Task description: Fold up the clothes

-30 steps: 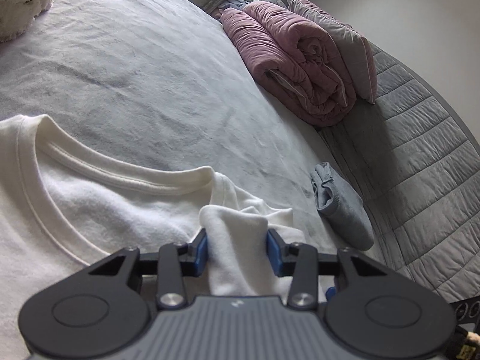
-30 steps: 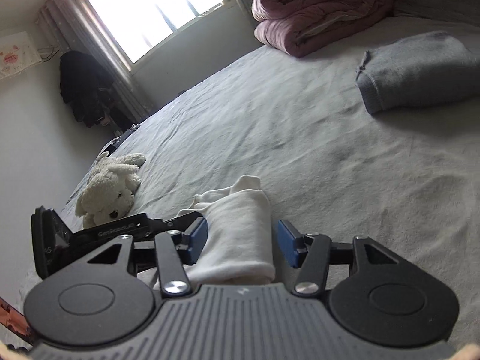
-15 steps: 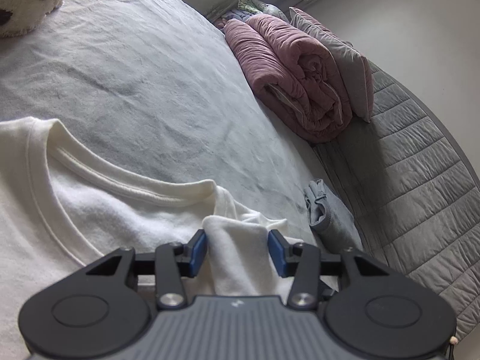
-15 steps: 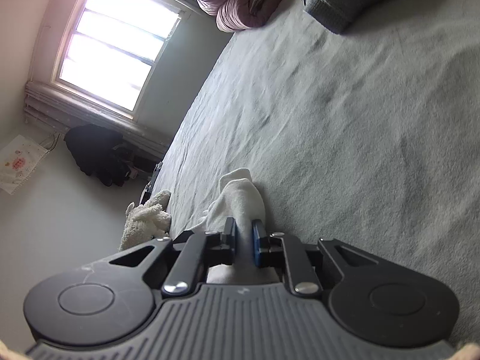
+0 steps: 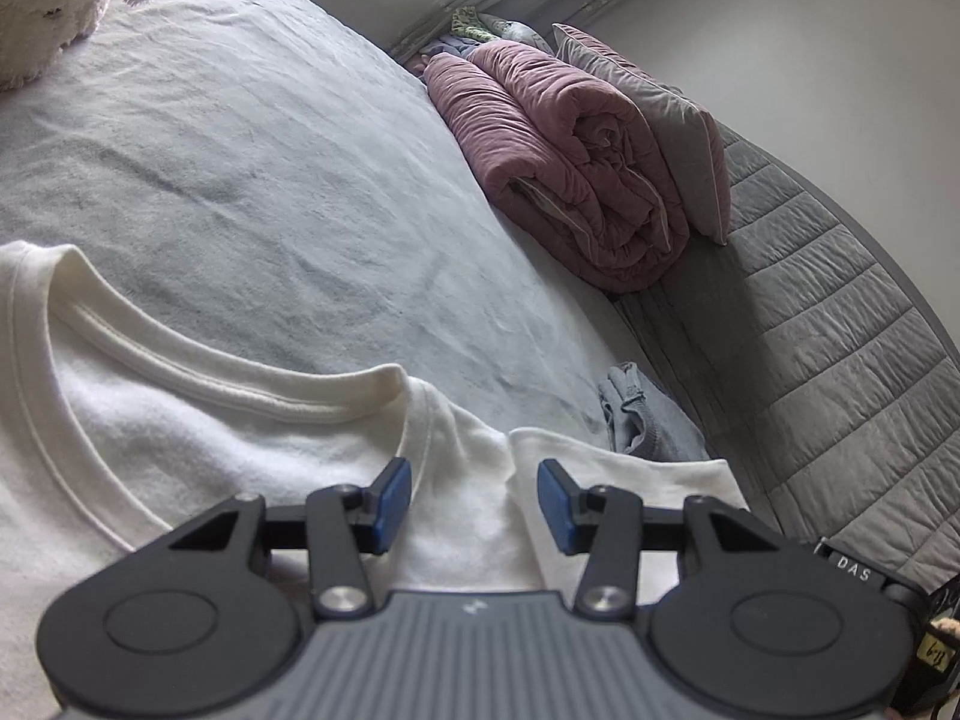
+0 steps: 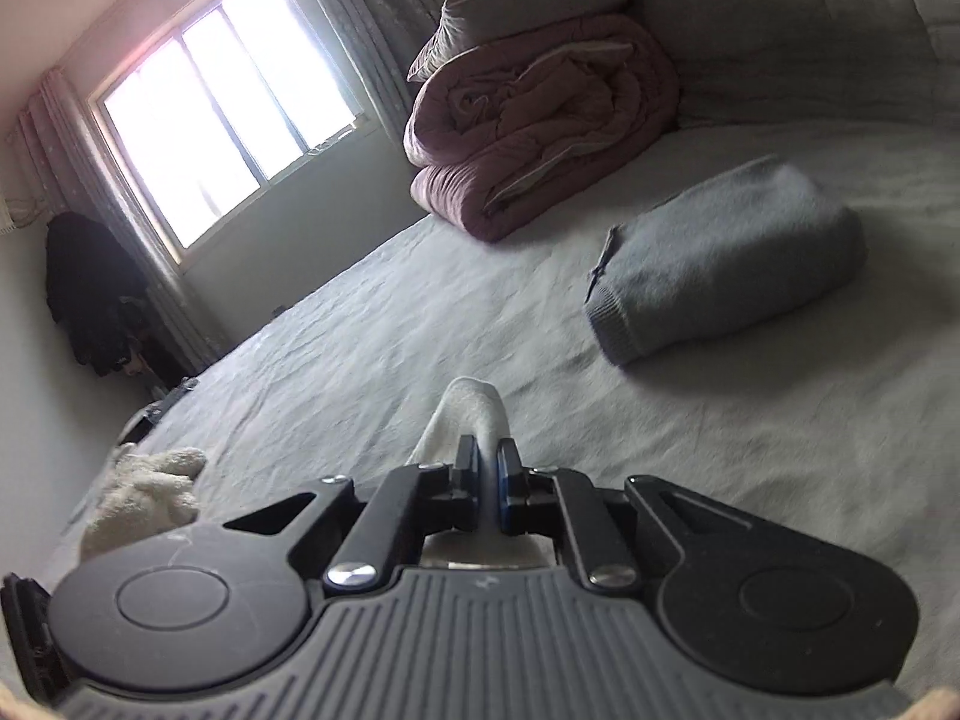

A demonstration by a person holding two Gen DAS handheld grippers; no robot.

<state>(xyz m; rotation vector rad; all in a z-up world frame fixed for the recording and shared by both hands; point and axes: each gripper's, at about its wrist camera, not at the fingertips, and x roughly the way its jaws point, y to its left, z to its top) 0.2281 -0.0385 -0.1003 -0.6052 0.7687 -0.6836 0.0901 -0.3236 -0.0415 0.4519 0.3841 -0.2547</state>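
Observation:
A white T-shirt (image 5: 180, 420) lies flat on the grey bed sheet (image 5: 270, 180), its ribbed collar (image 5: 240, 384) facing me in the left wrist view. My left gripper (image 5: 474, 501) hovers over the shoulder, jaws apart, with the cloth lying flat under the blue pads and not pinched. The sleeve (image 5: 630, 480) spreads out to the right of it. In the right wrist view my right gripper (image 6: 487, 456) is shut on a raised fold of the white sleeve (image 6: 474, 405), which sticks up past the fingertips.
A folded grey garment (image 6: 726, 258) lies on the bed ahead of the right gripper. A rolled pink duvet (image 6: 540, 120) and a pillow (image 5: 660, 138) sit by the quilted headboard (image 5: 840, 348). A plush toy (image 6: 144, 498) lies at the left, with a window (image 6: 222, 120) beyond.
The right jaws closed on the white sleeve fold, and that gripper rose and turned. The hump of cloth between the left pads flattened and spread to the right.

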